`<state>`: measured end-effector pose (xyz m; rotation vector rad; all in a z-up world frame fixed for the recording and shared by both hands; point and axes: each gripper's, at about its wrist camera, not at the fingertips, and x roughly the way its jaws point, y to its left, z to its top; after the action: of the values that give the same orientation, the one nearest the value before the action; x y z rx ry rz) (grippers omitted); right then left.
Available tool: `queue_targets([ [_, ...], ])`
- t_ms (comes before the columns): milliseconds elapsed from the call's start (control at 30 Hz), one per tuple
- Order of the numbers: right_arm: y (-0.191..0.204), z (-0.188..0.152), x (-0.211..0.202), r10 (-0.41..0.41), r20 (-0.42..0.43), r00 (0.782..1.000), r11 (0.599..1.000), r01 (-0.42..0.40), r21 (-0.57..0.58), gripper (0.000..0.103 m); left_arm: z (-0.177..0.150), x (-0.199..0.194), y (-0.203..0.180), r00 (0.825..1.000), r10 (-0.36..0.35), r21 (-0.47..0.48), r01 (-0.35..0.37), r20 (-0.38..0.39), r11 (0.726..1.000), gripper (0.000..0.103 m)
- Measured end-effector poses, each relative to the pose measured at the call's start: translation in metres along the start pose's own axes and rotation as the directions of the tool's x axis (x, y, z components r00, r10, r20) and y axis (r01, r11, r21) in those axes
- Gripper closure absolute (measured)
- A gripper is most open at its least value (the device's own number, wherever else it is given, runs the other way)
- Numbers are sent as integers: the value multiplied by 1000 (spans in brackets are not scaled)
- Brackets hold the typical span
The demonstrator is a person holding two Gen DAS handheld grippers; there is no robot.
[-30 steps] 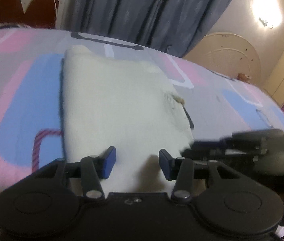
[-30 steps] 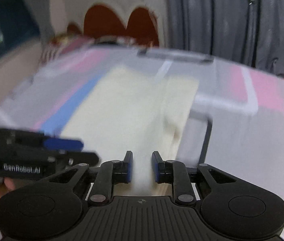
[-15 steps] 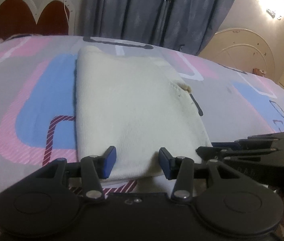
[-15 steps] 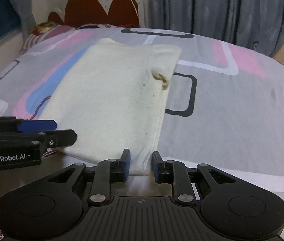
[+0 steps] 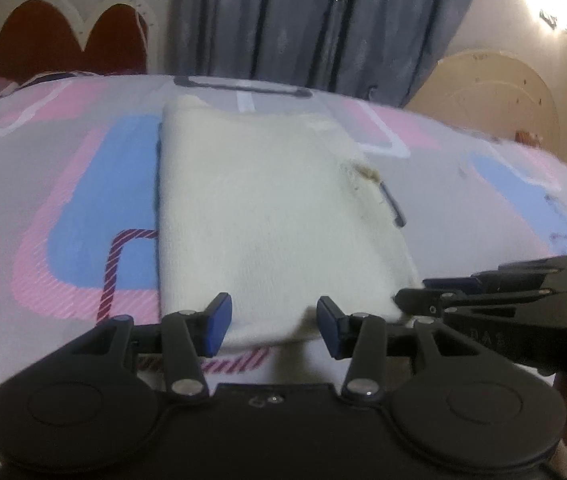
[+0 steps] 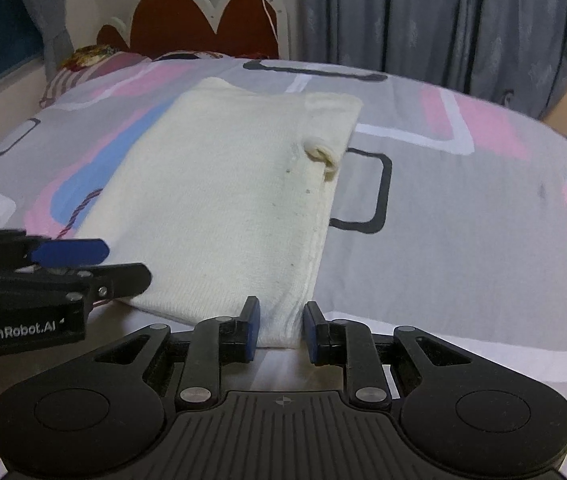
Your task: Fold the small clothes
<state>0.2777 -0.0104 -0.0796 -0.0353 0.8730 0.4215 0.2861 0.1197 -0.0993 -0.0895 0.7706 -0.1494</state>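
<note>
A cream cloth (image 5: 275,220) lies folded flat as a rectangle on the bed, with a small knotted loop (image 6: 321,156) on its right side. My left gripper (image 5: 273,322) hovers open at the cloth's near edge, and nothing is pressed between its blue pads. My right gripper (image 6: 281,324) stands at the near right corner of the cloth (image 6: 223,208). Its jaws are narrowly apart, the corner shows in the gap, and the cloth stays flat. Each gripper appears in the other's view: the right gripper (image 5: 415,292) at the right, the left gripper (image 6: 119,264) at the left.
The bed sheet (image 5: 483,208) is grey with pink, blue and black shapes. A red and white scalloped headboard (image 6: 203,24) and grey curtains (image 5: 323,20) stand behind it. A pillow (image 6: 95,64) lies far left. A beige round-topped panel (image 5: 495,92) stands at the right.
Both grippers have drawn back toward the cloth's near edge. The cloth ran under the left fingers before; its edge now lies at their tips. Jaw gaps look the same.
</note>
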Motion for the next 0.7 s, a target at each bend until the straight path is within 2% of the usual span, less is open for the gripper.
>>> queue_targets([
  [167,9,-20,-50,39,37,999,999,-39,-16,81,-28,-38,-8,1000,27,-12,-27,2,1000,56],
  [233,11,-34,-72,37,58,998,999,-37,-6,81,-43,-56,-11,999,52,-14,-52,5,999,49],
  [300,12,-50,-94,49,68,996,999,-50,19,81,-54,-76,-14,996,87,-23,-86,29,996,26],
  [433,19,-75,-137,47,90,995,998,-49,28,81,-64,-133,-34,980,152,11,-154,128,988,18],
  [600,35,-102,-207,28,166,986,999,-33,29,81,-70,-203,-52,972,104,-38,-99,210,994,14],
  [700,46,-117,-249,6,233,972,999,-14,36,80,-88,-240,-64,961,136,-21,-135,242,991,11],
])
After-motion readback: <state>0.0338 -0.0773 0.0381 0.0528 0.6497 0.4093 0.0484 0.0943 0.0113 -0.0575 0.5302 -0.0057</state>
